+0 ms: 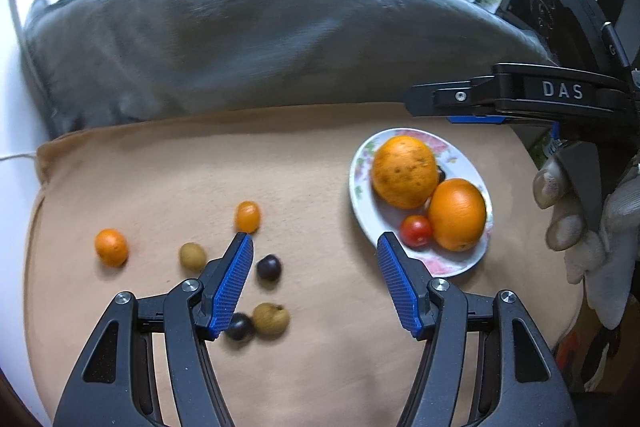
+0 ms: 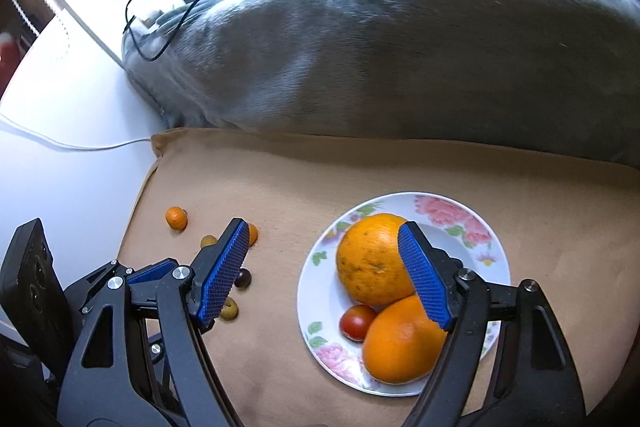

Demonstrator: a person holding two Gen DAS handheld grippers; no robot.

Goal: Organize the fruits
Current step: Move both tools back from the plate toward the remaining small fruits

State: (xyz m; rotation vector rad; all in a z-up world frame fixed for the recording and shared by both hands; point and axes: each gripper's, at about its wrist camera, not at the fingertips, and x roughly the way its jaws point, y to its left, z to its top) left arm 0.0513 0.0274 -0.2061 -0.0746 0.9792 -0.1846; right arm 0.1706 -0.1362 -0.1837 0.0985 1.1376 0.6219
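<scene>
Two wrist views over a tan cushion point(image 1: 320, 163), backed by a grey blanket point(image 1: 248, 39).

Sorted so far: a floral plate point(image 2: 472, 223) carries a speckled orange point(image 2: 372, 259), a smooth orange point(image 2: 400, 339) touching it at its 5 o'clock, and a red cherry tomato point(image 2: 357, 321) tucked against both at about 7 o'clock on the plate. In the left wrist view a small dark fruit point(image 1: 441, 172) peeks out between the two oranges; its kind cannot be told.

Still loose on the cushion, well apart from the plate at its 9 o'clock side: a small mandarin point(image 1: 111, 247), an orange oval fruit point(image 1: 247, 216), a green-brown fruit point(image 1: 192, 256), a dark round fruit point(image 1: 268, 266), a second dark fruit point(image 1: 239, 326) and a brown fruit point(image 1: 271, 317) touching it.

Left claw point(image 1: 315, 241): jaws spread wide, nothing between the pads, hanging over bare cushion between the loose group and the plate. Right claw point(image 2: 322, 227): likewise wide and empty, above the plate's 9 o'clock edge; a gloved hand point(image 1: 592, 219) carries it.

Judgement: the task is partly done, with four pieces plated and six small fruits left to gather, none yet gripped.
</scene>
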